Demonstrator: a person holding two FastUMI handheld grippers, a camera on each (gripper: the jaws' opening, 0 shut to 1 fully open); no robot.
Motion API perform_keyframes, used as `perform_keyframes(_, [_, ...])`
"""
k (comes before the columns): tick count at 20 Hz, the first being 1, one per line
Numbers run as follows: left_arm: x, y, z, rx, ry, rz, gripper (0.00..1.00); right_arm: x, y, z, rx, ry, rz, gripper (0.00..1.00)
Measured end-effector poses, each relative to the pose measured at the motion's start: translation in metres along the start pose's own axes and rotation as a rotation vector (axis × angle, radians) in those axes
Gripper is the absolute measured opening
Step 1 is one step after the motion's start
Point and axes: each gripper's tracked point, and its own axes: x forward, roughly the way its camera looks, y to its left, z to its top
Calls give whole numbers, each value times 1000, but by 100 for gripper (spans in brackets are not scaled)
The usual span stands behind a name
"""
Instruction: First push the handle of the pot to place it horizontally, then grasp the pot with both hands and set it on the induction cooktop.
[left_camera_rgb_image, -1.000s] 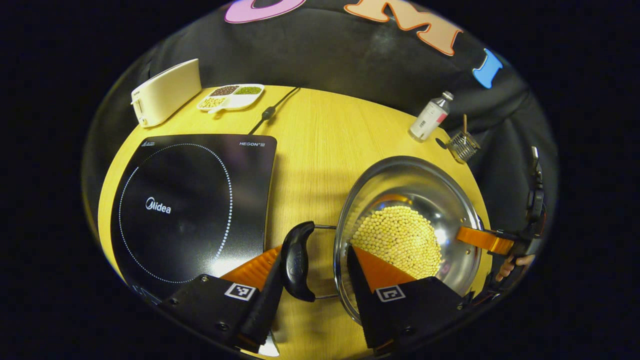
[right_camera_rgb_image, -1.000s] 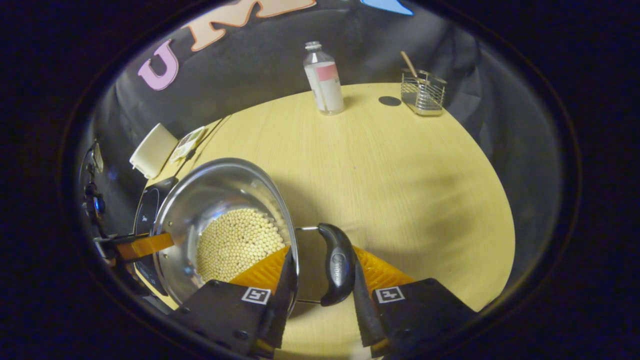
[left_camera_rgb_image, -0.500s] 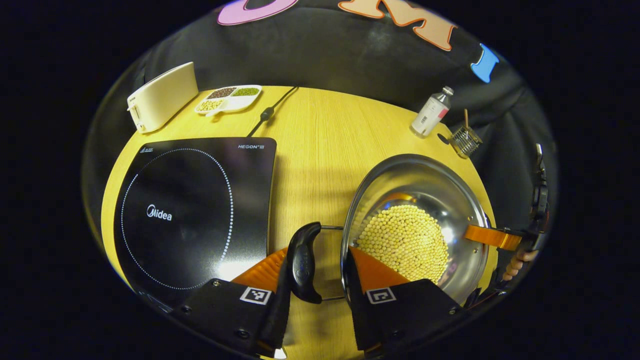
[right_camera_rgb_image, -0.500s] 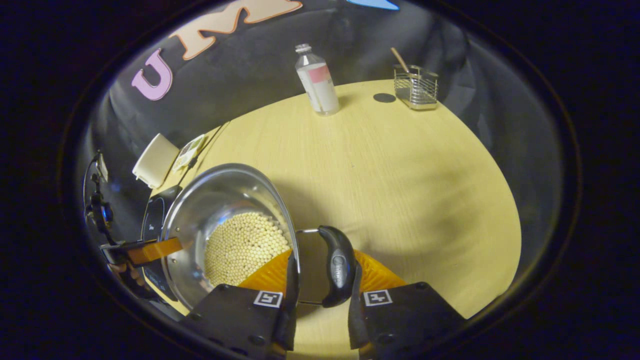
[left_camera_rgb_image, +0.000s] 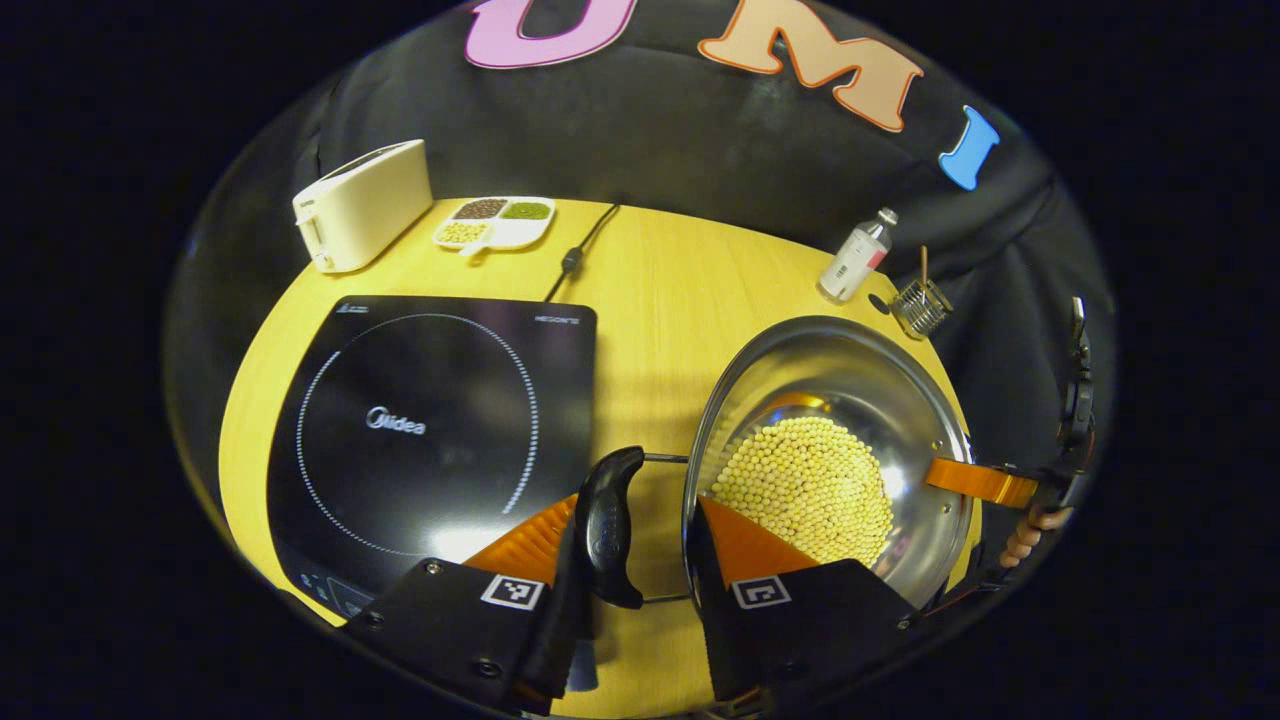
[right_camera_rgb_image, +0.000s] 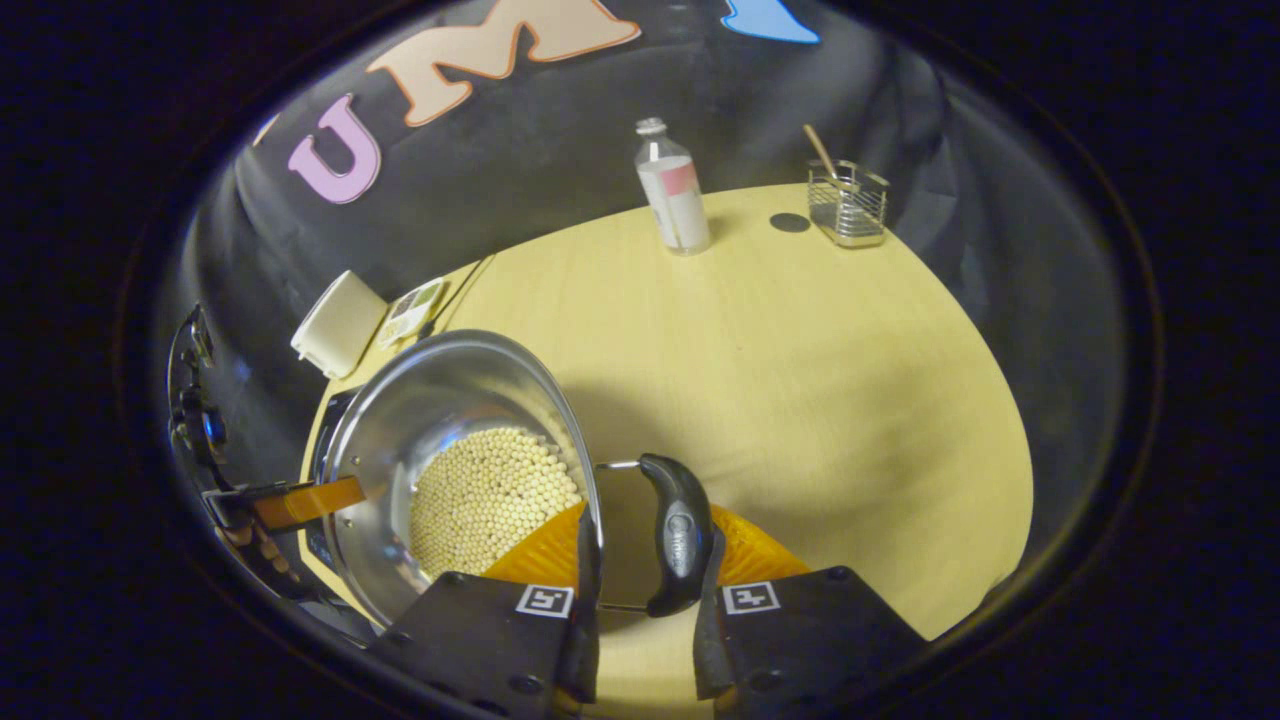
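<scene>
Both jaws now narrowed onto the side handles, left gripper (left_camera_rgb_image: 640, 560) clamping the near handle (left_camera_rgb_image: 610, 525) and right gripper (right_camera_rgb_image: 640, 590) the other handle (right_camera_rgb_image: 675, 535), pot (left_camera_rgb_image: 830, 450) (full of beans) lifted slightly clear of the desk (left_camera_rgb_image: 650, 300), induction cooktop (left_camera_rgb_image: 430, 430) just left of the left jaws, ready for carrying across.

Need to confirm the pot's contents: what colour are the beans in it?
Pale yellow beans in the pot, clearest in the left gripper view.
</scene>
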Motion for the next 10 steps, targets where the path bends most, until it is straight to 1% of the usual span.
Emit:
perform_keyframes(1, [-6, 8, 0, -7, -5, 9, 54, 0, 10, -1, -3, 1, 13, 34])
perform_keyframes(2, [-13, 18, 2, -13, -12, 18, 56, 1, 21, -3, -5, 2, 26, 39])
perform_keyframes(4, [-26, 37, 4, -23, -25, 36, 52, 2, 44, -7, -13, 8, 51, 39])
perform_keyframes(5, [-33, 47, 4, -29, -32, 43, 54, 3, 56, -7, -24, 10, 61, 39])
perform_keyframes(7, [-42, 67, 6, -47, -46, 55, 54, 4, 80, -8, -41, 11, 74, 39])
perform_keyframes(9, [-48, 87, 9, -59, -60, 54, 54, 6, 103, -7, -56, 6, 75, 39])
perform_keyframes(10, [-50, 98, 10, -64, -60, 50, 56, 8, 115, -9, -63, 6, 72, 39])
